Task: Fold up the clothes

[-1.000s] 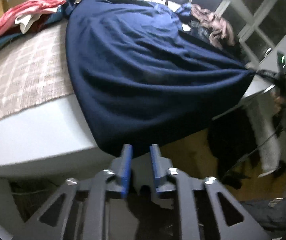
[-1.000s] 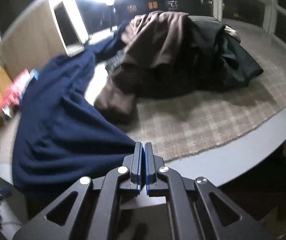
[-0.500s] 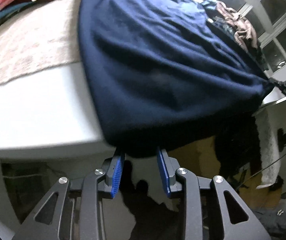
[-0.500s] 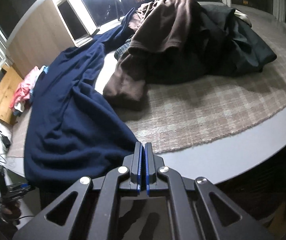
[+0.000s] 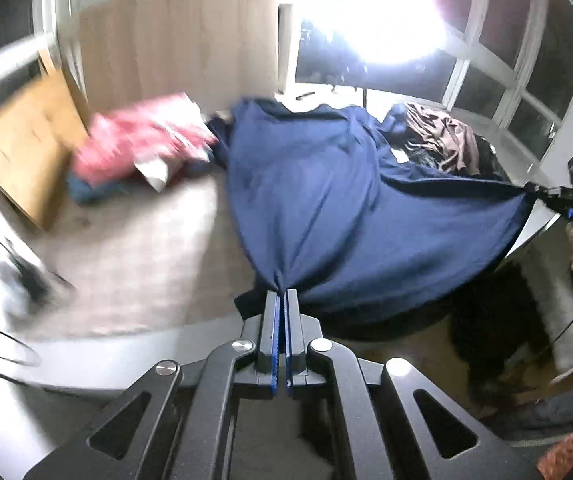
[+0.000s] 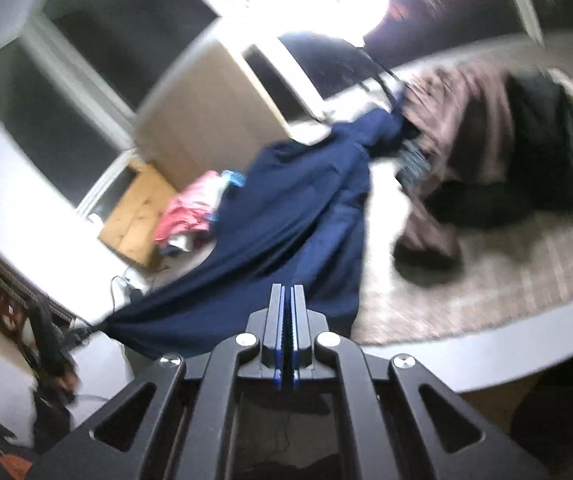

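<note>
A: Landmark is the navy garment (image 5: 326, 208). It lies spread over the checked cloth (image 5: 134, 248) on the white table (image 5: 86, 364), its near hem lifted off the table edge. Left gripper (image 5: 285, 294) has just been closing – jaws now pressed together, pinching the hem's corner, fabric bunched at the tips.

B: And the other corner?

A: Right gripper (image 6: 287, 290) – jaws pressed together on the hem's far corner; from the left wrist view the cloth pulls to a tight point where that gripper holds it. Hem is stretched between the two.

B: What sits around the garment?

A: Pink and white clothes (image 5: 142, 148) just beyond its left edge. A brown and dark pile (image 6: 486, 152) beside its right edge, touching or lying over the sleeve end; I cannot tell which.

B: Risks from here?

A: Three, as I judge it. Each pinch takes only a small bite of fabric, so a hard pull could slip a corner free. If the pile does lie on the sleeve, lifting the garment may drag those clothes along or twist the body. And uneven height between the hands would skew the fold line.
</note>
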A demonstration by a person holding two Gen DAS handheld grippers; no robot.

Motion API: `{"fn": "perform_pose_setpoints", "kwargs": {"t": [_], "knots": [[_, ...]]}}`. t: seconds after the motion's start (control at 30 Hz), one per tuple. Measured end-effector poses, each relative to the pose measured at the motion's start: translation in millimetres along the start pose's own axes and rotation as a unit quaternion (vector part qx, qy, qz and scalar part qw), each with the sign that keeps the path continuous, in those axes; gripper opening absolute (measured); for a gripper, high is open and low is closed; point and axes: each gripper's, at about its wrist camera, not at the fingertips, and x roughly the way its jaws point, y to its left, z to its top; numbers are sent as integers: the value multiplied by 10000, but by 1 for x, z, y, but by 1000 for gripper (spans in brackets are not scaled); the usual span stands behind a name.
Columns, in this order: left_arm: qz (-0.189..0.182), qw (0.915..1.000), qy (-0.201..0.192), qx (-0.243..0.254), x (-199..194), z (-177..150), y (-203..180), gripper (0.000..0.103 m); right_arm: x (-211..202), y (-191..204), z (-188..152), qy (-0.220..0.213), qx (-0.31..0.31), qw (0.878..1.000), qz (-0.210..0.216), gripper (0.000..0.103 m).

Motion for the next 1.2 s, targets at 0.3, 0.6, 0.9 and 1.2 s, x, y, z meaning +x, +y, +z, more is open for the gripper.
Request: {"fn": "perform_pose_setpoints", "kwargs": {"t": [0.3, 0.6, 0.9, 1.2], "knots": [[-12, 9950, 979, 218, 77, -58, -15, 8, 5, -88, -46, 328, 844, 9867, -1353, 3], [-956, 9866, 1307, -220, 140, -106, -41, 10, 33, -105, -41, 766, 565, 9747, -2024, 3], [-1372, 9771, 1510, -602, 197, -109, -56, 25, 28, -111, -17, 575, 417, 9683, -2394, 3], [-1596, 9779, 1194, -633, 175, -97, -56, 0, 24, -95, -19, 471, 528, 9736, -2168, 3]]}}
